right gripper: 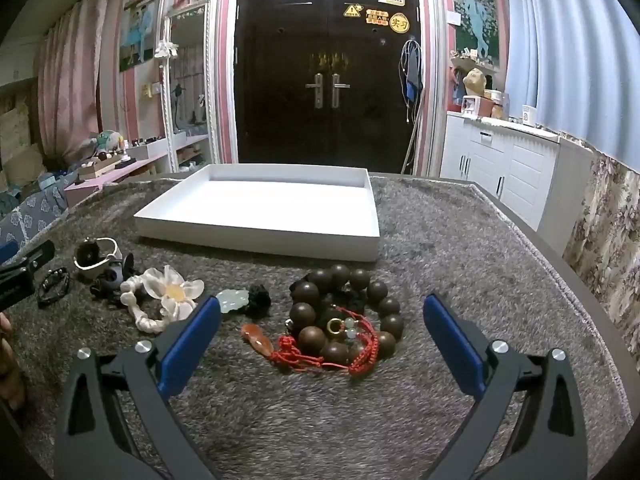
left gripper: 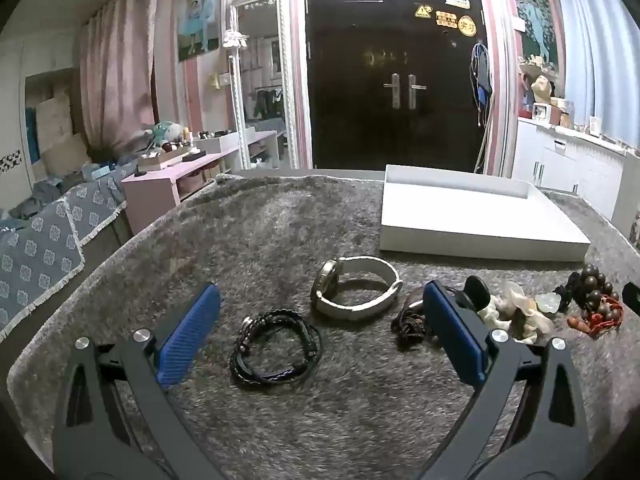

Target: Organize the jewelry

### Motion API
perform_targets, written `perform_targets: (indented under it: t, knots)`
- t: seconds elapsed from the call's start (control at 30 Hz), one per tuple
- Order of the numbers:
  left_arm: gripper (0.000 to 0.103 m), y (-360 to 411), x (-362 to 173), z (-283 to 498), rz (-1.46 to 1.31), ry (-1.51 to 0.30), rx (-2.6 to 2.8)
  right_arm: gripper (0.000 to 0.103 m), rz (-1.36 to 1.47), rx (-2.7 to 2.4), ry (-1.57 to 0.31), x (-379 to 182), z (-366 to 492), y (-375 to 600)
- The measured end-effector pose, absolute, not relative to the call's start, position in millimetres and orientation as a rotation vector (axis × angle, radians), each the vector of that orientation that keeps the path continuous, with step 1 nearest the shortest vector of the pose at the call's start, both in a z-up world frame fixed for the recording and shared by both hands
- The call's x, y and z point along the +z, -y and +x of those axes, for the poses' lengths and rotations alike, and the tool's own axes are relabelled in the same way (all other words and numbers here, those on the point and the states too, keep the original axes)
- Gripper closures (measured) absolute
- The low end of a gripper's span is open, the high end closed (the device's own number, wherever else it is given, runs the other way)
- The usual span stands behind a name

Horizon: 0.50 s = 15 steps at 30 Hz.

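On the grey shaggy-carpeted tabletop the jewelry lies in a loose row in front of the shallow white cardboard tray, which holds nothing that can be seen. The left tool hangs with its blue pads spread wide around the black braided leather bracelet, gripping nothing; the white-strapped wristwatch stands just beyond it. The right tool is likewise wide open and empty, framing the large dark wooden bead bracelet, across which the red knotted cord bracelet is draped. That overlap is probably the main risk: closing on the beads could snag the red cord and drag it along, or round beads might roll out from between the pads. The deep pile may also catch the thin braided strands, so a shallow pinch could slip.
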<state>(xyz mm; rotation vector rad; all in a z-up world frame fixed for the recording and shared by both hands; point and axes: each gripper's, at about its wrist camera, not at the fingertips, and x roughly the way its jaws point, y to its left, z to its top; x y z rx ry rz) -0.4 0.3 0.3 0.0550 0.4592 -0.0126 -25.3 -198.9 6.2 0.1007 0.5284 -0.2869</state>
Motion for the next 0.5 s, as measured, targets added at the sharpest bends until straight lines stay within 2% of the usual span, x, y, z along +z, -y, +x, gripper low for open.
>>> perform_targets:
  t: [0.5]
  knots:
    - [0.003,-1.7,1.2,-1.5,0.055,-0.456,-0.013,0.002,0.101,-0.287,-0.53,6.9,-24.9,199.3]
